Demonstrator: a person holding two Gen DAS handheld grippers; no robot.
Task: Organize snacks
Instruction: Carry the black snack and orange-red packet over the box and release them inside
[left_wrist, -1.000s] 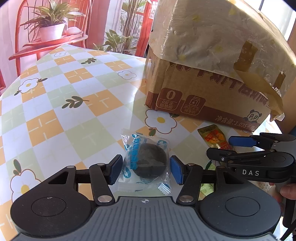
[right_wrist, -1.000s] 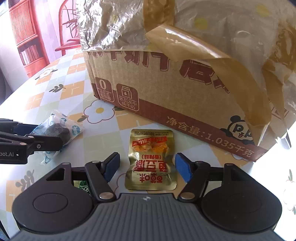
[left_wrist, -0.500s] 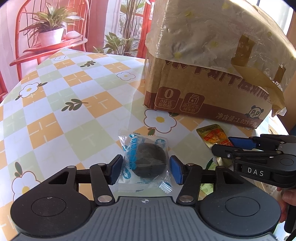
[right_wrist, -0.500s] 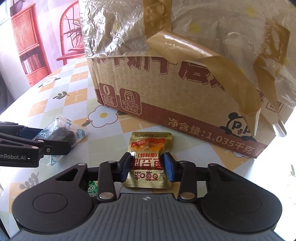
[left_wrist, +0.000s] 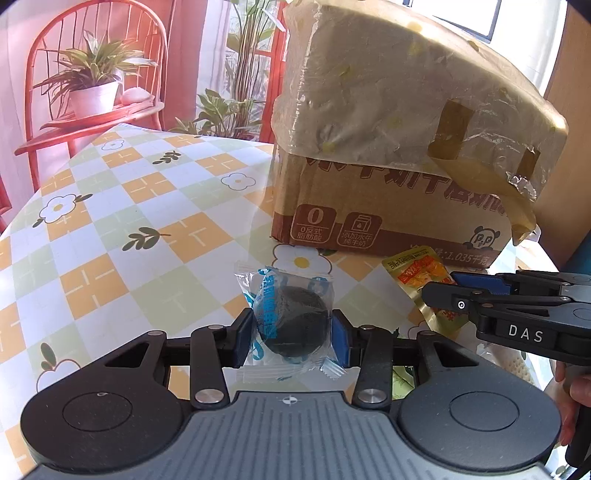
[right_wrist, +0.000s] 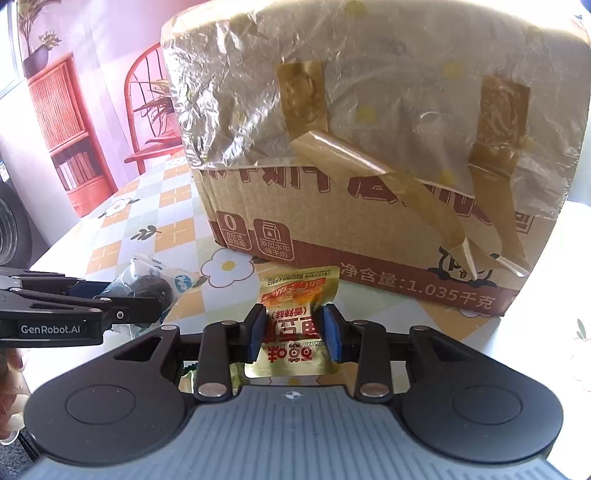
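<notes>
A clear blue-printed packet (left_wrist: 291, 321) with a dark round snack inside is pinched between the blue pads of the left gripper (left_wrist: 291, 338); the pads are pressed against both sides of the dark lump, and the wrapper's crimped ends stick out in front of and behind the fingers. Whether the packet is lifted off the checked tablecloth (left_wrist: 110, 229) or resting on it cannot be told from the left wrist view. In the right wrist view the same packet (right_wrist: 151, 286) is seen at the left, partly hidden behind the left gripper's black arm.

A gold foil pouch (right_wrist: 295, 321) with red and orange print is clamped by the right gripper (right_wrist: 294, 338) — its fingers are closed on the pouch's middle, and the foil is visibly creased between the pads. The pouch's far end is tilted toward the cardboard box (right_wrist: 369, 229); contact with the box cannot be confirmed. In the left wrist view the pouch (left_wrist: 413, 271) is seen at the right, near the box's lower front edge, with the right gripper's (left_wrist: 458, 286) fingers over it.

The box is covered over its top with crinkled plastic film (left_wrist: 388, 103), held by strips of brown tape — some strips hang loose. A potted plant (left_wrist: 92, 85) is seen on a red chair (left_wrist: 40, 144) beyond the table.
</notes>
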